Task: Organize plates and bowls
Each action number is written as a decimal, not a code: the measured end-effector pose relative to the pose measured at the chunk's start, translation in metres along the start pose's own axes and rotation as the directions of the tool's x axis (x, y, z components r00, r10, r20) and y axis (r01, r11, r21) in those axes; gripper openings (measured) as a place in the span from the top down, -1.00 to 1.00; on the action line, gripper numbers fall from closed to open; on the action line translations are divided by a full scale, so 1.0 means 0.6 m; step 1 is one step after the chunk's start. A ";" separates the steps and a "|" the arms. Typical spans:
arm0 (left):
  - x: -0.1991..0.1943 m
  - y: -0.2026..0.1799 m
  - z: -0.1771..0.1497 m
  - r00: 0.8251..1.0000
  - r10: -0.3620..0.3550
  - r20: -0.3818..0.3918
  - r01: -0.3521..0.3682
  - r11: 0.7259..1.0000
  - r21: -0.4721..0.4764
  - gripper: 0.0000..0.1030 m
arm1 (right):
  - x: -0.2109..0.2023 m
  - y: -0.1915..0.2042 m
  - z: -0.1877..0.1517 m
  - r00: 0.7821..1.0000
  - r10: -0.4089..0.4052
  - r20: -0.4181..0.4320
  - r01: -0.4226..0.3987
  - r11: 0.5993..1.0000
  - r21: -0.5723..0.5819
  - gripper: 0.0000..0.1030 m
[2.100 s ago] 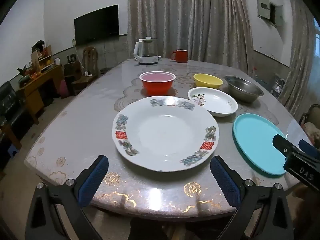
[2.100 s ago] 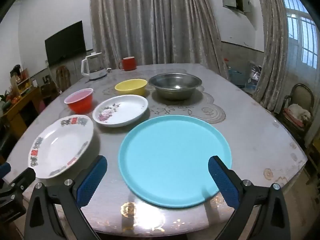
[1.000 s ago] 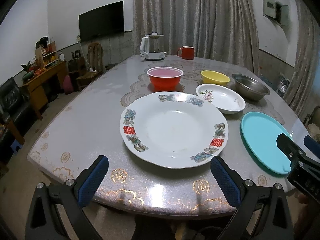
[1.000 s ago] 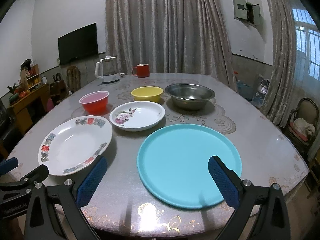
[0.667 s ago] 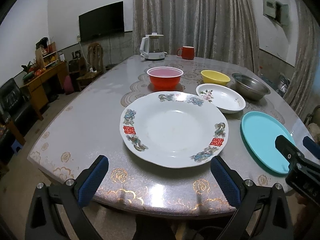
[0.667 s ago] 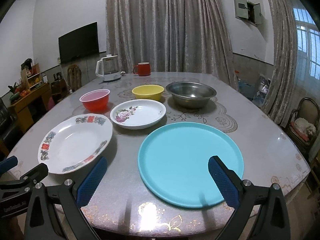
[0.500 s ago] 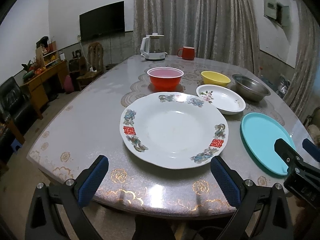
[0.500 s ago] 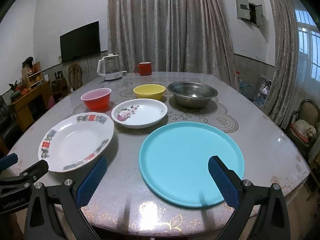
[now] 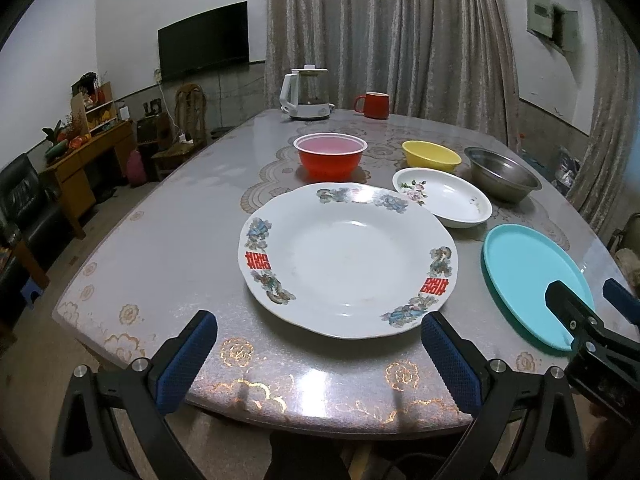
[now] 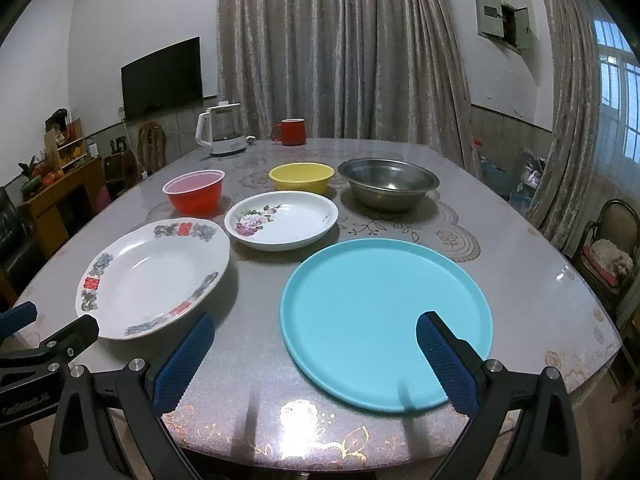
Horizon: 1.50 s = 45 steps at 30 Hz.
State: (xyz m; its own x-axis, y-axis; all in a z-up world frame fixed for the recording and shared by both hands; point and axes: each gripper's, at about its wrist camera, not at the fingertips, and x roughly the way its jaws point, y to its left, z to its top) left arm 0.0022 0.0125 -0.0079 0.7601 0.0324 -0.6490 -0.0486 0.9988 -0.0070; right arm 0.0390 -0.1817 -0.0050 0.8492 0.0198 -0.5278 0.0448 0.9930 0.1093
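Left wrist view: left gripper, jaws spread wide and holding nothing, at the bench edge. Large patterned plate directly ahead. Beyond the plate: red bowl, yellow bowl, steel bowl, small flowered plate. Right of the plate: blue plate, partly covered by the right gripper, which is cut off at the frame edge. Far end: kettle, red mug.

Right wrist view: right gripper, jaws wide apart and empty, one fingertip over the blue plate's near rim. Blue plate shown whole; patterned plate lies to its left, apart. Only this view shows a chair with something pale, indistinct, on it.
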 end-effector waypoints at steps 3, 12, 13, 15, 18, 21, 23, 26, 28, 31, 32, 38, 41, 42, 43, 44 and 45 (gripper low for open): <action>0.001 -0.001 0.000 1.000 -0.004 0.001 0.004 1.000 0.003 -0.99 | -0.001 0.001 0.001 1.000 -0.001 0.006 0.001 1.000 -0.002 -1.00; 0.003 0.000 0.001 1.000 -0.009 -0.001 0.009 1.000 0.001 -0.99 | -0.001 -0.001 0.003 1.000 -0.003 0.002 0.003 1.000 0.004 -1.00; 0.004 0.000 0.001 1.000 -0.009 -0.002 0.009 1.000 0.000 -0.99 | -0.001 -0.001 0.004 1.000 -0.003 0.001 0.003 1.000 0.003 -1.00; 0.006 0.001 0.001 1.000 -0.011 -0.005 0.011 1.000 -0.002 -0.99 | 0.000 0.001 0.004 1.000 -0.006 -0.001 0.006 1.000 0.000 -1.00; 0.008 0.003 0.001 1.000 -0.014 -0.009 0.014 1.000 -0.003 -0.99 | 0.000 0.002 0.004 1.000 -0.006 -0.001 0.006 1.000 -0.003 -1.00; 0.008 0.003 0.000 1.000 -0.017 -0.009 0.017 1.000 -0.001 -0.99 | 0.001 0.003 0.004 1.000 -0.008 0.001 0.008 1.000 -0.006 -1.00; 0.009 0.004 0.001 1.000 -0.018 -0.011 0.018 1.000 0.001 -0.99 | 0.001 0.003 0.005 1.000 -0.010 0.001 0.010 1.000 -0.006 -1.00; 0.010 0.005 0.002 1.000 -0.020 -0.013 0.020 1.000 0.005 -0.99 | 0.001 0.004 0.006 1.000 -0.008 0.003 0.008 1.000 -0.006 -1.00; 0.010 0.006 0.004 1.000 -0.021 -0.011 0.021 1.000 0.008 -0.99 | 0.001 0.006 0.009 1.000 -0.005 0.005 0.005 1.000 -0.005 -1.00; 0.011 0.012 0.012 1.000 -0.031 -0.005 0.031 0.999 0.013 -0.99 | 0.003 0.007 0.013 1.000 0.009 0.007 -0.009 1.000 -0.007 -1.00; 0.012 0.019 0.018 0.999 -0.042 -0.003 0.042 0.999 0.006 -0.99 | 0.004 0.007 0.015 1.000 0.012 0.006 -0.012 1.000 -0.007 -1.00; 0.029 0.065 0.049 0.989 -0.147 -0.007 0.146 0.987 -0.070 -0.99 | 0.025 0.005 0.027 0.996 0.085 -0.039 -0.085 0.996 -0.004 -1.00; 0.049 0.090 0.059 0.979 -0.197 -0.047 0.189 0.973 -0.134 -0.99 | 0.033 0.012 0.029 0.988 0.148 -0.042 -0.148 0.989 -0.021 -1.00; 0.055 0.097 0.061 0.976 -0.211 -0.060 0.200 0.968 -0.154 -0.99 | 0.034 0.016 0.030 0.983 0.182 -0.030 -0.183 0.983 -0.033 -1.00; 0.061 0.103 0.062 0.971 -0.229 -0.069 0.214 0.961 -0.173 -0.99 | 0.036 0.021 0.031 0.979 0.201 -0.031 -0.202 0.978 -0.043 -1.00; 0.068 0.112 0.063 0.964 -0.256 -0.077 0.236 0.951 -0.199 -0.99 | 0.039 0.026 0.032 0.978 0.204 -0.040 -0.205 0.977 -0.053 -1.00; 0.074 0.119 0.065 0.958 -0.274 -0.084 0.250 0.943 -0.221 -0.99 | 0.041 0.031 0.034 0.976 0.210 -0.050 -0.213 0.975 -0.063 -1.00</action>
State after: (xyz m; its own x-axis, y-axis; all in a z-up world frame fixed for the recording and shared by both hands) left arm 0.0578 0.0867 -0.0078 0.6869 -0.2455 -0.6840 0.0013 0.9416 -0.3367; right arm 0.0714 -0.1653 0.0011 0.8123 0.2335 -0.5344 -0.1700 0.9714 0.1660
